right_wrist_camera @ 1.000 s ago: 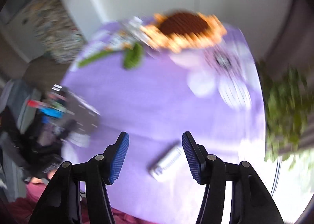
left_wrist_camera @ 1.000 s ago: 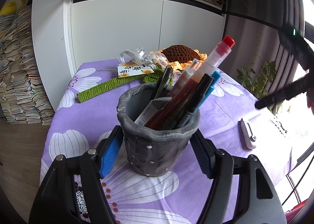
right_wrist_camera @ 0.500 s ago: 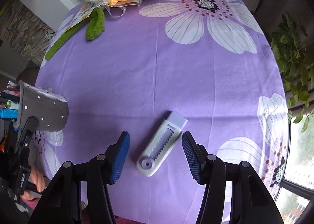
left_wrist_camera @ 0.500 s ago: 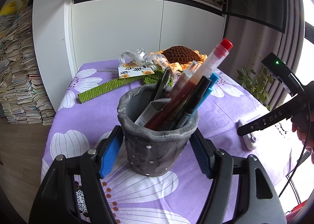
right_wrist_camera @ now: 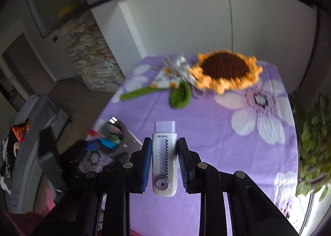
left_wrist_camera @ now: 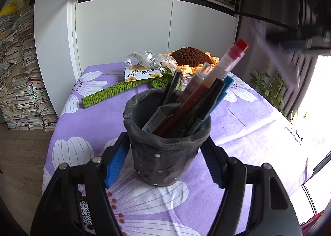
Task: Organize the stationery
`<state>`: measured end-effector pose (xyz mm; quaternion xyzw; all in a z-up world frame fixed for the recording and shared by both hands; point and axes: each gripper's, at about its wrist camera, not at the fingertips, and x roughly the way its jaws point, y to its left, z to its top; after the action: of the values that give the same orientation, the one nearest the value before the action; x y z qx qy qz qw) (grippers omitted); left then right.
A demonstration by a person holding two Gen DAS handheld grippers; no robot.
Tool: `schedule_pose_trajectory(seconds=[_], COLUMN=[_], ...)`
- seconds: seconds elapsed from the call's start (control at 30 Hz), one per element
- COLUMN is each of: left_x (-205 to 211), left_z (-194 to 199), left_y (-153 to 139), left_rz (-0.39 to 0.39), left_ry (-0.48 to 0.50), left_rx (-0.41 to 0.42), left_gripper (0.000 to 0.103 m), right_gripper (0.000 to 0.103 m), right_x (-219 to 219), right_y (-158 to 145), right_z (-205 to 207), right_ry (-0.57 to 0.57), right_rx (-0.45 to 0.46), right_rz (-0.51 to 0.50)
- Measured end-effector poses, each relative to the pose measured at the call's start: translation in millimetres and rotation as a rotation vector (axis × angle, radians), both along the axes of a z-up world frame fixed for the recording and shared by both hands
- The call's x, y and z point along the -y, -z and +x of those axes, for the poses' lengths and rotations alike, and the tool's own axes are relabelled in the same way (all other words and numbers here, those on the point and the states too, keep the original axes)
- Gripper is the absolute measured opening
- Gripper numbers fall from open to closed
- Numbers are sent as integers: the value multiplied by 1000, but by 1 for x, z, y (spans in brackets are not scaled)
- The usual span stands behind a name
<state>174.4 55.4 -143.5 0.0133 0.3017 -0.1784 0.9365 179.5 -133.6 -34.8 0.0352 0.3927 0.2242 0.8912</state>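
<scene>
A dark grey pen cup [left_wrist_camera: 167, 147] holding several pens stands on the purple flowered tablecloth [left_wrist_camera: 248, 132]. My left gripper [left_wrist_camera: 165, 163] is shut on the cup, one blue pad on each side. My right gripper [right_wrist_camera: 164, 161] is shut on a white slide eraser [right_wrist_camera: 164, 159] with a pale purple tip and holds it in the air above the table. The cup shows blurred at the left of the right wrist view [right_wrist_camera: 115, 134]. The right gripper appears as a dark blur at the upper right of the left wrist view [left_wrist_camera: 298, 41].
A crocheted sunflower [left_wrist_camera: 192, 58] with green stem [left_wrist_camera: 111, 93], ribbon and a card [left_wrist_camera: 142, 73] lies at the table's far side. White cupboards [left_wrist_camera: 128, 29] stand behind. Stacked papers [left_wrist_camera: 18, 70] are at the left, a plant [right_wrist_camera: 312, 132] at the right.
My right gripper closed on the eraser that lay on the cloth and lifted it off the table. The left gripper and cup have stayed in place.
</scene>
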Motion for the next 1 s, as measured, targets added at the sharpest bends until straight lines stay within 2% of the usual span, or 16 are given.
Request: schedule_pose_trajectory(seconds=[0.1,0.23,0.33,0.47,0.6,0.7,0.9,1.0], left_x=[0,-1,-4,-8,-7,-6,-6,-9], left_z=[0,-1,-3,-6,-6,-6,-8,-6], left_y=[0,0,1,1,1,2,3,4], left_rz=[0,-10,-16,-12,-14,-12,4,-17], left_ry=[1,4,5,8,11,14,17,13], left_rx=[-2,-4,-2,3,3,6,11,1], left_gripper=[69,68,69,70,70,70,70,70], right_gripper=[26,26,26,26,26,27,27,27], right_x=[-25,-63,-92,-117,-119,-120,-104,-96], right_y=[-33,-45,-30,3,23,30,36,38], right_z=[-7,-2,12,21,29,27,18,15], right_ry=[-72,-169,-218,-236,-254,-251,-256,-258], right_rx=[122,179,161,153,131,161,172,166], right_rz=[52,102,99,45,44,12,95,127])
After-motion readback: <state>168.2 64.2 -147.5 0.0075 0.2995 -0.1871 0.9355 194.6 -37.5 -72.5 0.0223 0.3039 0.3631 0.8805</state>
